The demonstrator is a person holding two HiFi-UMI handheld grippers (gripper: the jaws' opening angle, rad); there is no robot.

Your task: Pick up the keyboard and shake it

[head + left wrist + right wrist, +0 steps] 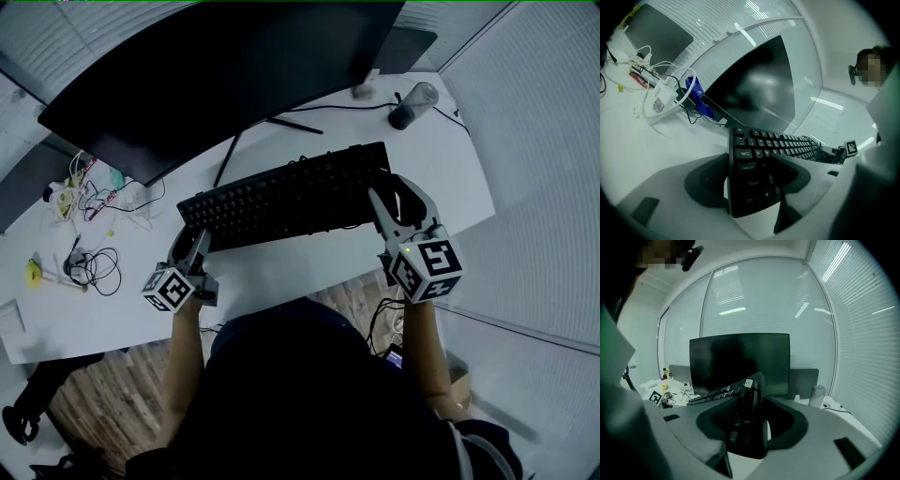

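A black keyboard (291,197) hangs above the white desk (112,309), held at both ends. My left gripper (192,239) is shut on its left end; in the left gripper view the keyboard (750,180) sits gripped between the two jaws of the left gripper (752,164), keys facing up. My right gripper (398,202) is shut on the right end. In the right gripper view the keyboard (747,427) stands nearly on edge between the jaws of the right gripper (752,413), and runs away to the left.
A large dark monitor (216,66) stands behind the keyboard, its stand legs underneath. A dark cylinder (412,105) sits at the desk's back right. Cables (94,267) and small clutter (84,192) lie at the left. The desk's front edge runs just before the person's body.
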